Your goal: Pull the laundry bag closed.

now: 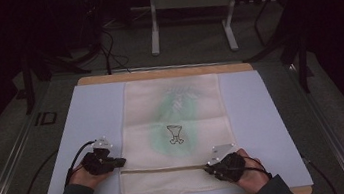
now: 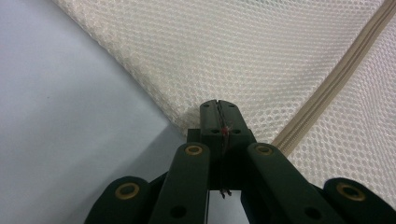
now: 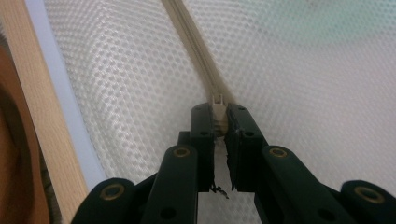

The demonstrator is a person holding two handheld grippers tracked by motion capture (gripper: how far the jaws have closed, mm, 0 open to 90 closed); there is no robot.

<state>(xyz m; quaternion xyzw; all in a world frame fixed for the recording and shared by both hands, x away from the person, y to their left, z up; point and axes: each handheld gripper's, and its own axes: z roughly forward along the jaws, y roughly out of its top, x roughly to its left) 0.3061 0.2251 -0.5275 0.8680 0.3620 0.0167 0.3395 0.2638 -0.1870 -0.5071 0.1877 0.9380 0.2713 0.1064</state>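
Mesh laundry bag [image 1: 176,126] lies flat in the middle of the pale worktop [image 1: 262,110], a green-printed garment showing faintly inside, its zipper [image 1: 164,168] running across the near end. The left gripper [image 1: 118,161] has its jaws closed on the bag's left edge just beside the zipper's end, pinning the mesh. The right gripper [image 1: 208,167] has its jaws clamped on the zipper pull [image 3: 217,105] at the right end of the track. The step in hand looks like working the zipper. Next, the right hand would need to draw the pull steadily along the track toward the left while the left hand keeps the fabric taut.
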